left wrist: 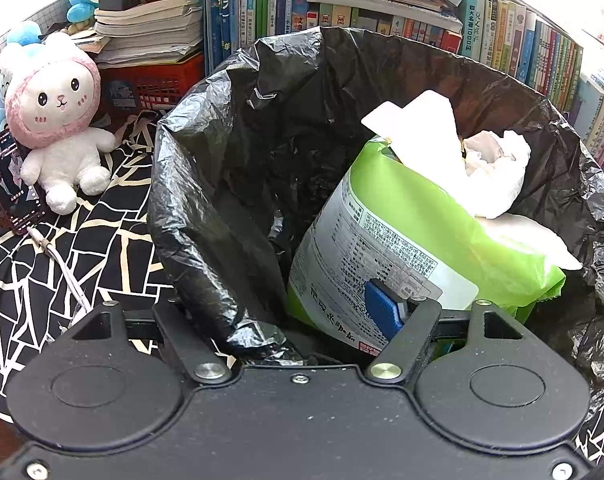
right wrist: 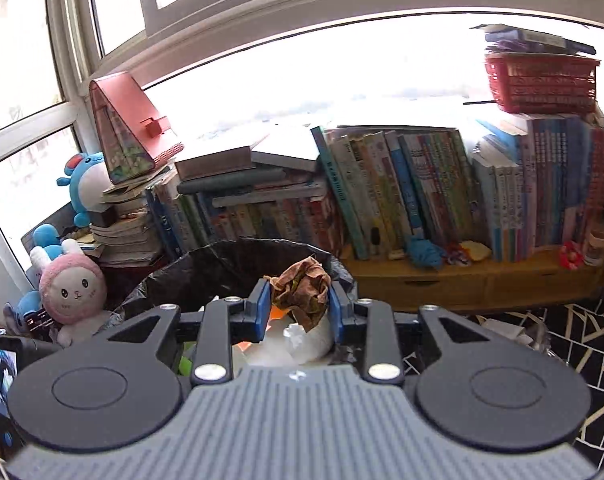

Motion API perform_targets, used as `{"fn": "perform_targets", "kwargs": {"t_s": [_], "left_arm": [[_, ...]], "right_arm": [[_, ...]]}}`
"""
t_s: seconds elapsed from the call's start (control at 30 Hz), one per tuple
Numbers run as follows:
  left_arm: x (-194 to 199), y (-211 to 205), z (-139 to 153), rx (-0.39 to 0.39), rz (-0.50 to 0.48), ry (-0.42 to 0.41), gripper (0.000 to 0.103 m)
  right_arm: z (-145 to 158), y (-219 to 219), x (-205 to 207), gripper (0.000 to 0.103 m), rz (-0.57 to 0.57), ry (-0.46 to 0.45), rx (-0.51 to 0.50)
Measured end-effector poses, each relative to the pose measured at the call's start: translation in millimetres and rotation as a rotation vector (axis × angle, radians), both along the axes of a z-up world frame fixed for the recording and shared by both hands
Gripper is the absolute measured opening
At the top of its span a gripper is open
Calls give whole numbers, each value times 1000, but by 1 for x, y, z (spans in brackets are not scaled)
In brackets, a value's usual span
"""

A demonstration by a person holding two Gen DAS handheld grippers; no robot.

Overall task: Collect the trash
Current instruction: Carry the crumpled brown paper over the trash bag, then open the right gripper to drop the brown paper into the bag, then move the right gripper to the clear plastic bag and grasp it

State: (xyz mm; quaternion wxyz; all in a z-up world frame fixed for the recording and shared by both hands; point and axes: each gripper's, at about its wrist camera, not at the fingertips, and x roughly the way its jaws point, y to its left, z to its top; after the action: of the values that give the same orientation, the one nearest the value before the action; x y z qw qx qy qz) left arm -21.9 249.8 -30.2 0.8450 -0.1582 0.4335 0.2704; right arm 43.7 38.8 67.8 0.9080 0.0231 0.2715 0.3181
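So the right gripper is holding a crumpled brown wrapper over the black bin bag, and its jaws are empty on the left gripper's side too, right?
Not quite. The right gripper does clamp the brown wrapper above the bin bag, but the left wrist view shows the left gripper gripping the bin bag's edge, not empty.

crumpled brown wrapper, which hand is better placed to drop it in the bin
Right. The right gripper already pinches the crumpled brown wrapper just above the black-lined bin. The left gripper sits at the bin's rim, its one visible pad against the green packet.
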Motion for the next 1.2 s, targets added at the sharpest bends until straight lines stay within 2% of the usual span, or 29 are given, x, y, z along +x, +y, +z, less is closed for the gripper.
{"fn": "perform_targets", "kwargs": {"t_s": [0.13,0.3,0.33,0.37,0.43,0.57,0.87,1.2], "left_arm": [[0,0,0,0,-3,-3,73],[-1,0,0,-3,-2,-8,74],[-1,0,0,-4,-2,-9,74],[-1,0,0,-5,-2,-9,74],[-1,1,0,-6,-1,-10,74],[-1,0,0,-6,0,-10,74],[-1,0,0,-6,0,-10,74],[-1,0,0,-6,-1,-10,74]], "right_arm": [[-2,26,8,37,29,-2,-33],[-6,35,13,40,30,15,-39],[-6,35,13,42,30,16,-40],[-7,35,13,49,29,18,-42],[-8,33,13,57,26,22,-41],[-9,29,13,62,17,27,-43],[-12,12,14,65,-9,24,-46],[-24,-22,17,69,-88,38,-60]]}}
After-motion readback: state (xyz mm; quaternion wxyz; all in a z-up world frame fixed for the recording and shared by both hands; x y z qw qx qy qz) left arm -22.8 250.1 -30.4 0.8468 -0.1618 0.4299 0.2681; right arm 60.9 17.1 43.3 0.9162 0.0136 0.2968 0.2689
